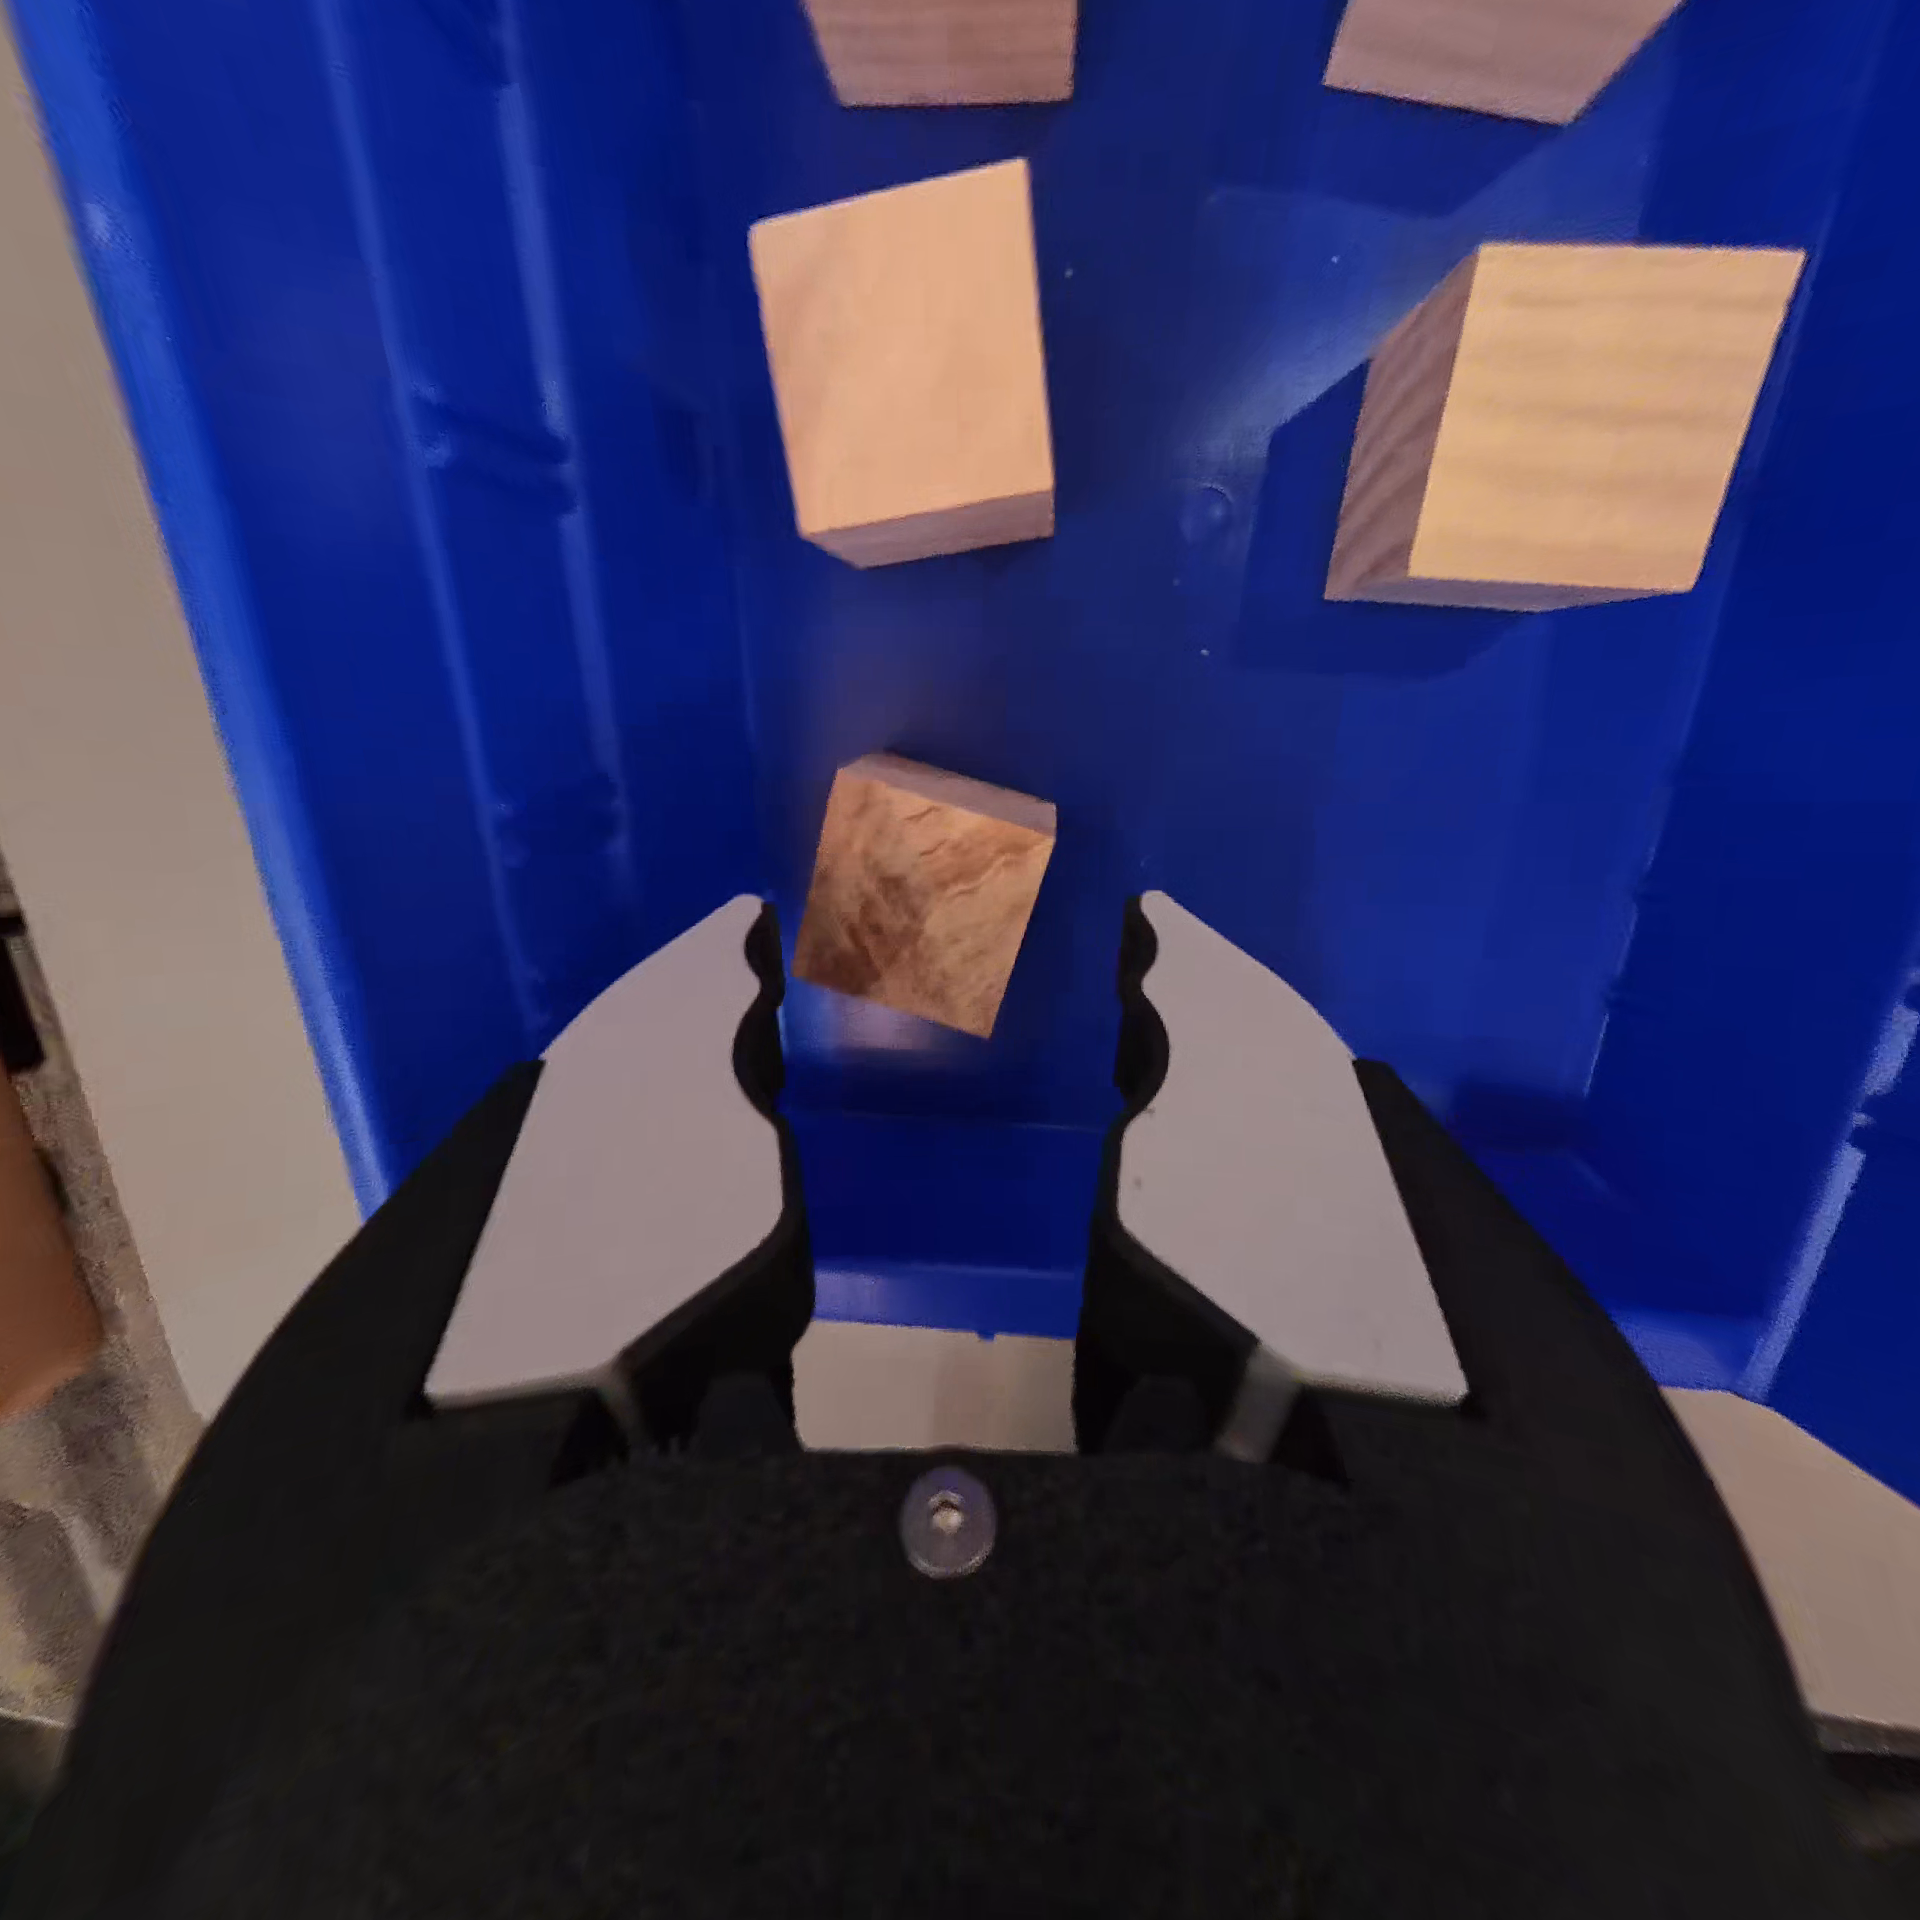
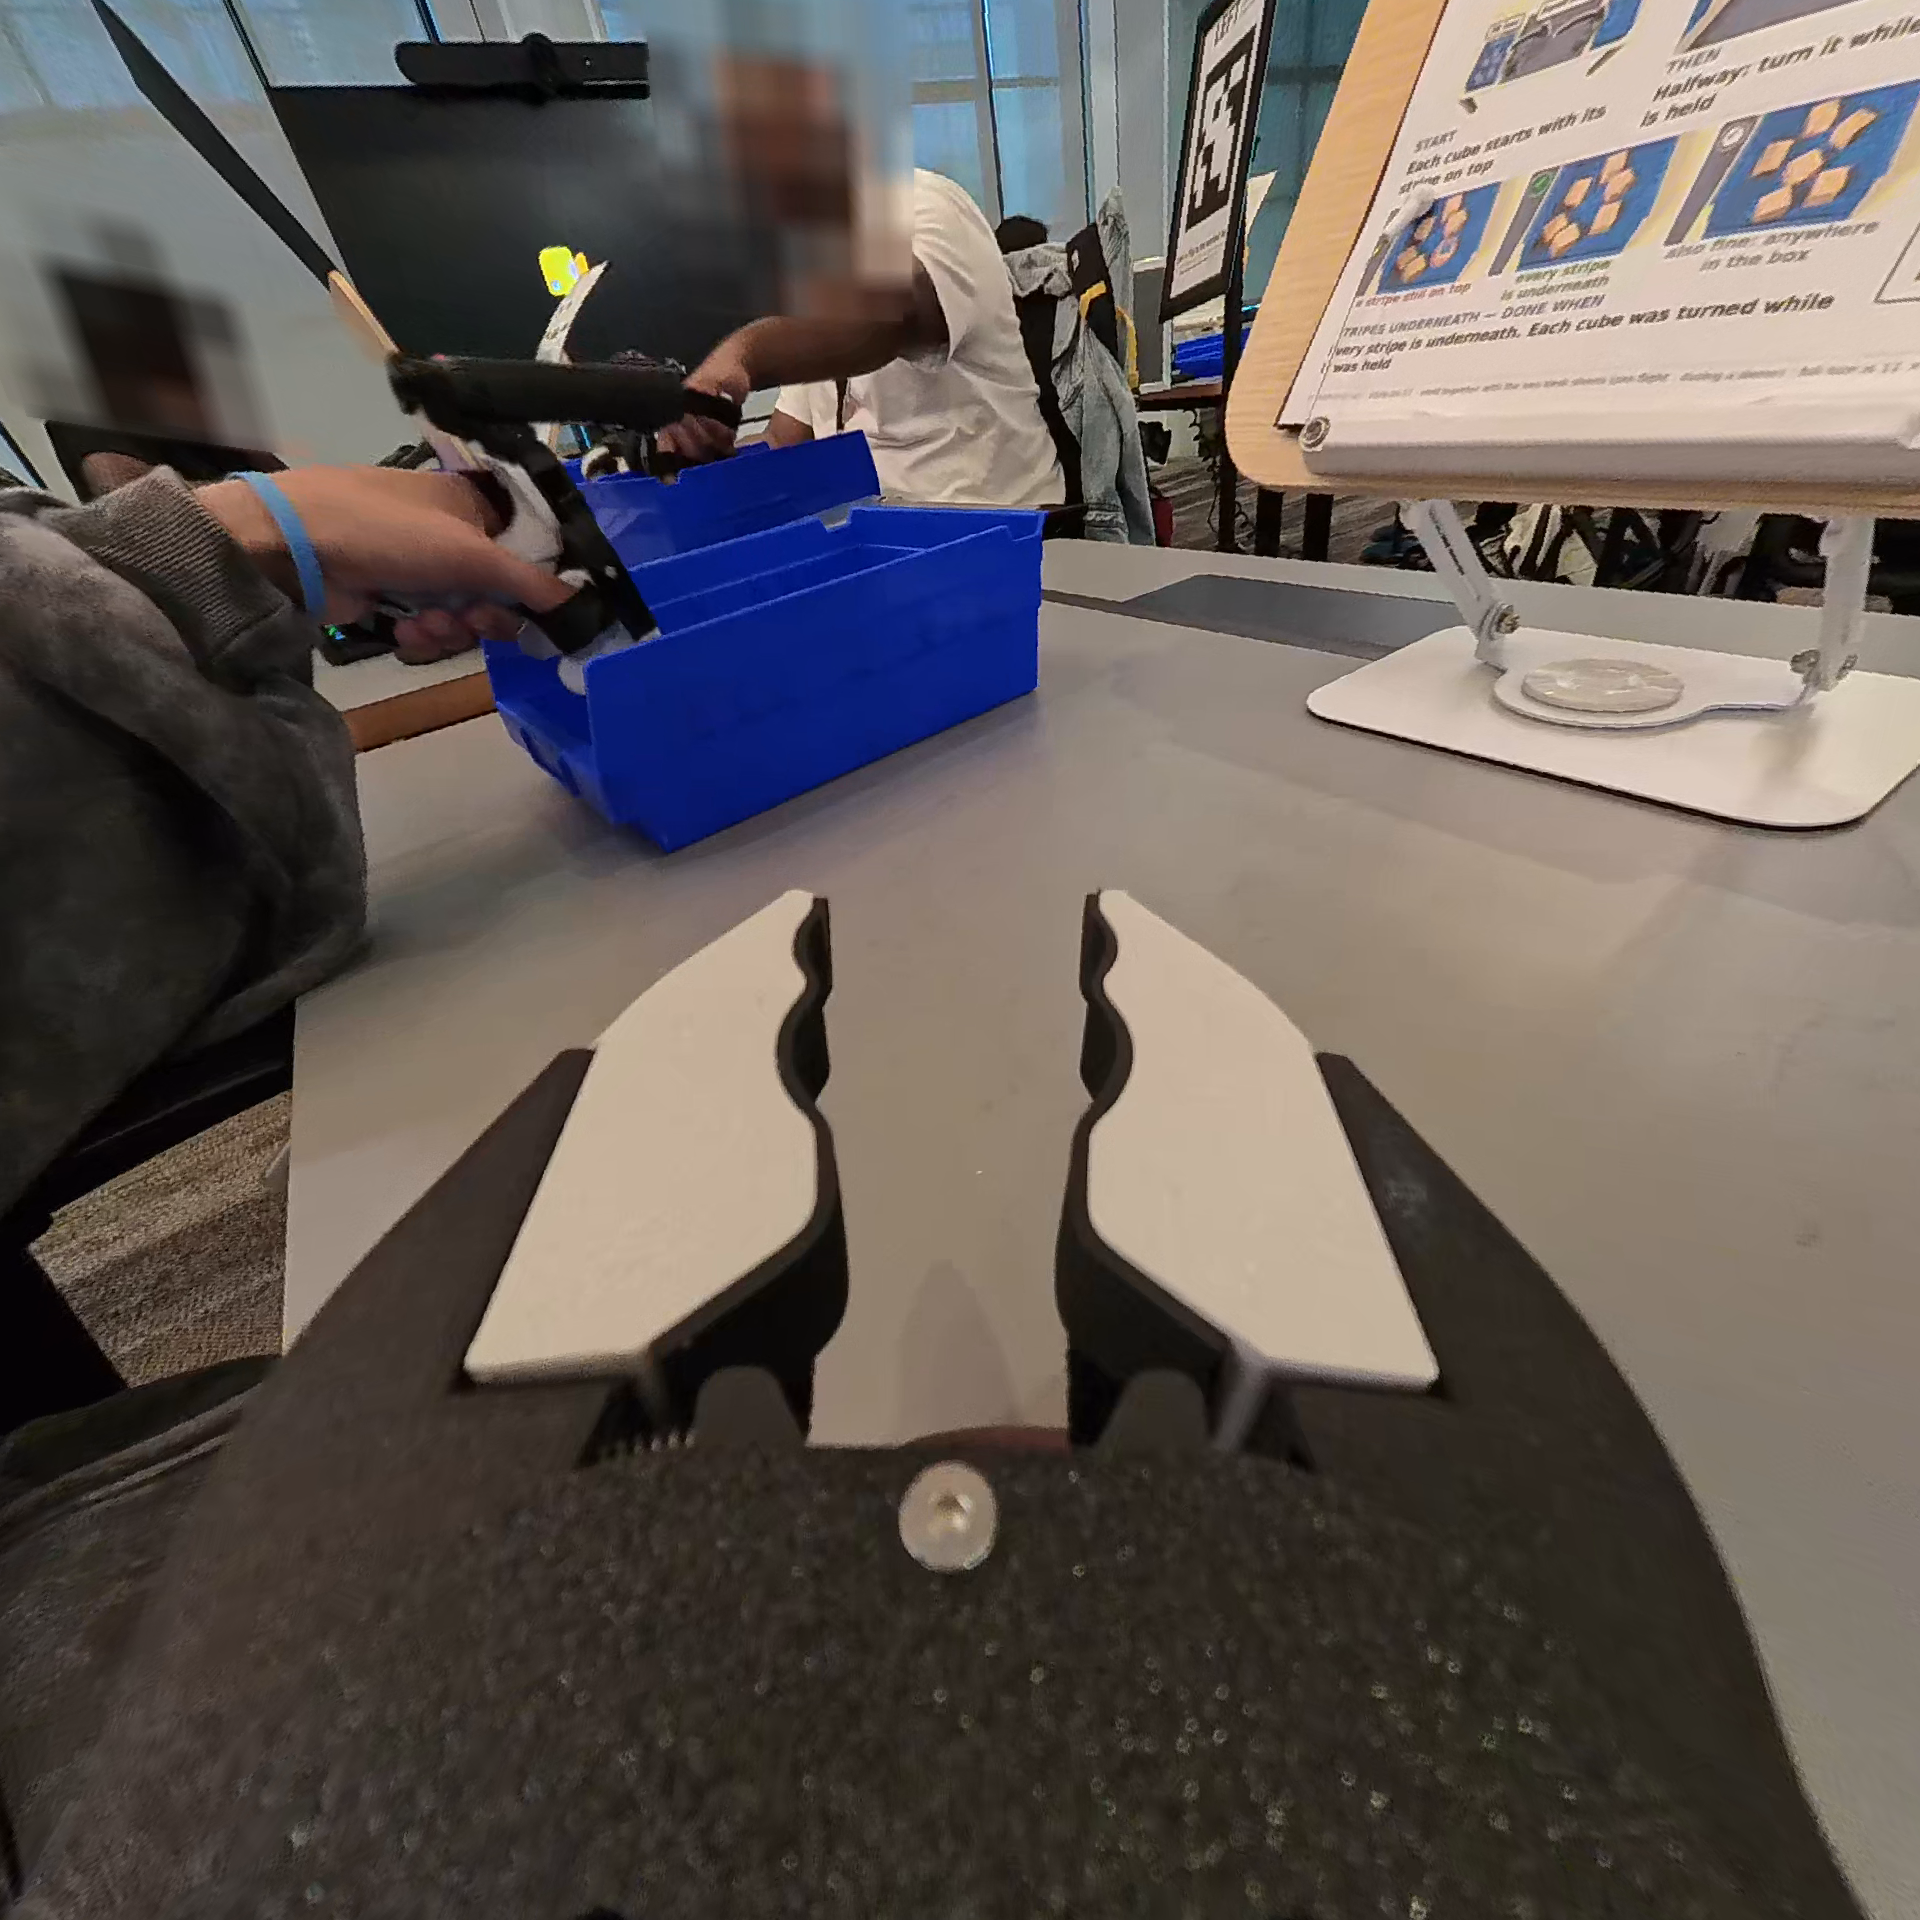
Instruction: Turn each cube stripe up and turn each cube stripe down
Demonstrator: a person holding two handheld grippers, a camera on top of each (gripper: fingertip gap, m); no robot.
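Cubes [image 1: 902, 364] stripeless, two cut off above

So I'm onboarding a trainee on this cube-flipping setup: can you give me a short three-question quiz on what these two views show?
1. True or false: the left gripper is shut on the nearest cube.
2. Multiple choice: the right gripper is over A) the blue bin, B) the bare grey table, C) the white document stand.
3. Short answer: how many cubes show at least partly in the left wrist view, and does any show a stripe?

Key
1. False: its fingers are apart and the tilted cube lies just beyond the tips.
2. B.
3. Five, two of them cut off at the top edge; no stripe is visible.
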